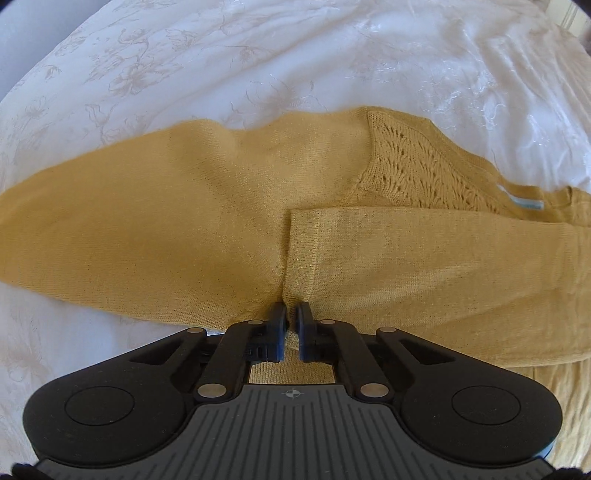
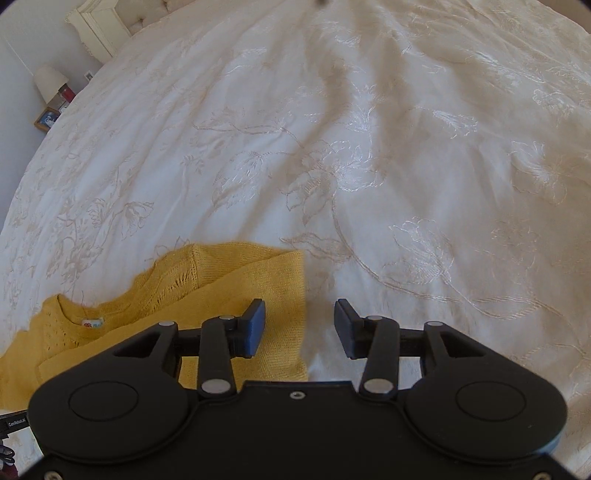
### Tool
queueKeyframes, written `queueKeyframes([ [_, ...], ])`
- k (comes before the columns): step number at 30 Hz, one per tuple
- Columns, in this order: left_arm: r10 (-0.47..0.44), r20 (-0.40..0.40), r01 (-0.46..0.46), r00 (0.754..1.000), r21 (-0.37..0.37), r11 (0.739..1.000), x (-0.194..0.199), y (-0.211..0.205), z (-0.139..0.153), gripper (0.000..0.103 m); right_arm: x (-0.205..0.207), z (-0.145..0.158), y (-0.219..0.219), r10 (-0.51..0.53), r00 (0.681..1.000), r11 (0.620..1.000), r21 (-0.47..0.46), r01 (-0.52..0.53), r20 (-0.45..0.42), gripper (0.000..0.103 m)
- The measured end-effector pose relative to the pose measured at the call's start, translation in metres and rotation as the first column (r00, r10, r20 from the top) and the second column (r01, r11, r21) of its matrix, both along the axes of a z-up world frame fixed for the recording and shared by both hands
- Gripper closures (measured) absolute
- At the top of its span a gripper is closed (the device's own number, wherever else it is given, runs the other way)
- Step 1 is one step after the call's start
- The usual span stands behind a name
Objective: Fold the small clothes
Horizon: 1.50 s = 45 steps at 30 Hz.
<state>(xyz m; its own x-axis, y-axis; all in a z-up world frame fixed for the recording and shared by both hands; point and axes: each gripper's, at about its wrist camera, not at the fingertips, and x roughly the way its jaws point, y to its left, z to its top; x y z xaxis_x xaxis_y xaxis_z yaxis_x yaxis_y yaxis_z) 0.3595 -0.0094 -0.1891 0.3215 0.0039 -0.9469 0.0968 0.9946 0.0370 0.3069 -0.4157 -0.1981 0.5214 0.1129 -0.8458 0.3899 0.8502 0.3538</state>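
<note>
A small mustard-yellow knit sweater [image 1: 221, 206] lies flat on the white bedspread [image 1: 258, 55]. One sleeve [image 1: 424, 251] is folded across the body, with a lace-knit shoulder panel [image 1: 413, 166] showing above it. My left gripper [image 1: 291, 314] is shut on the sweater's near edge, beside the cuff of the folded sleeve. In the right wrist view the sweater [image 2: 236, 280] lies at the lower left, its neck label [image 2: 92, 323] visible. My right gripper [image 2: 300, 325] is open and empty, its left finger over the folded edge, its right finger over the bedspread [image 2: 406, 166].
The embroidered white bedspread covers the whole bed. A lamp [image 2: 51, 83] and a small framed picture [image 2: 47, 119] stand on a nightstand beyond the bed's far left edge, near a cream headboard [image 2: 99, 26].
</note>
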Motion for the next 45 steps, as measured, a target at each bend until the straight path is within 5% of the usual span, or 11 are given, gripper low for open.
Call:
queueKeyframes([
  [4, 0.019, -0.010, -0.019, 1.000, -0.006, 1.000, 0.006, -0.003, -0.002, 0.095, 0.011, -0.010, -0.004, 0.017, 1.000, 0.999, 0.033, -0.016, -0.013, 0.060],
  [6, 0.008, -0.007, -0.008, 1.000, 0.004, 1.000, 0.006, -0.005, -0.002, 0.095, 0.016, -0.010, -0.004, 0.038, 0.999, 0.997, 0.062, -0.037, -0.021, 0.093],
  [10, -0.002, -0.001, 0.002, 1.000, 0.016, 1.000, 0.007, -0.007, -0.003, 0.094, 0.023, 0.011, 0.009, 0.110, 0.994, 0.985, -0.134, -0.112, -0.023, 0.093],
  [14, -0.003, -0.005, 0.003, 1.000, 0.029, 1.000, 0.006, -0.013, -0.002, 0.095, 0.025, 0.007, 0.005, 0.088, 0.995, 0.985, -0.146, -0.094, -0.049, 0.094],
  [20, -0.016, -0.006, 0.016, 1.000, 0.047, 0.999, 0.007, -0.015, -0.003, 0.092, 0.010, 0.019, 0.007, 0.030, 1.000, 0.995, -0.092, -0.029, 0.000, 0.082],
  [23, -0.029, 0.007, 0.028, 1.000, 0.051, 0.998, 0.005, -0.016, -0.003, 0.091, -0.003, 0.023, 0.019, 0.057, 0.998, 0.993, -0.107, -0.057, -0.006, 0.061],
  [32, -0.142, 0.054, 0.135, 0.988, 0.110, 0.985, -0.008, -0.024, -0.005, 0.084, -0.063, -0.009, 0.021, 0.008, 0.983, 0.984, -0.171, -0.040, -0.184, 0.062],
  [36, -0.167, 0.060, 0.158, 0.984, 0.125, 0.979, -0.010, -0.026, -0.004, 0.082, -0.081, -0.003, 0.014, -0.046, 0.985, 0.987, -0.160, 0.019, -0.167, 0.061],
  [42, -0.126, 0.061, 0.124, 0.990, 0.031, 0.992, -0.025, -0.018, 0.004, 0.067, -0.102, 0.023, 0.027, -0.033, 0.998, 0.989, -0.143, 0.024, -0.059, 0.041],
  [45, -0.094, 0.027, 0.096, 0.995, -0.052, 0.994, -0.040, -0.010, 0.006, 0.049, -0.110, 0.032, 0.041, -0.004, 0.999, 0.991, -0.132, 0.000, -0.032, 0.034],
])
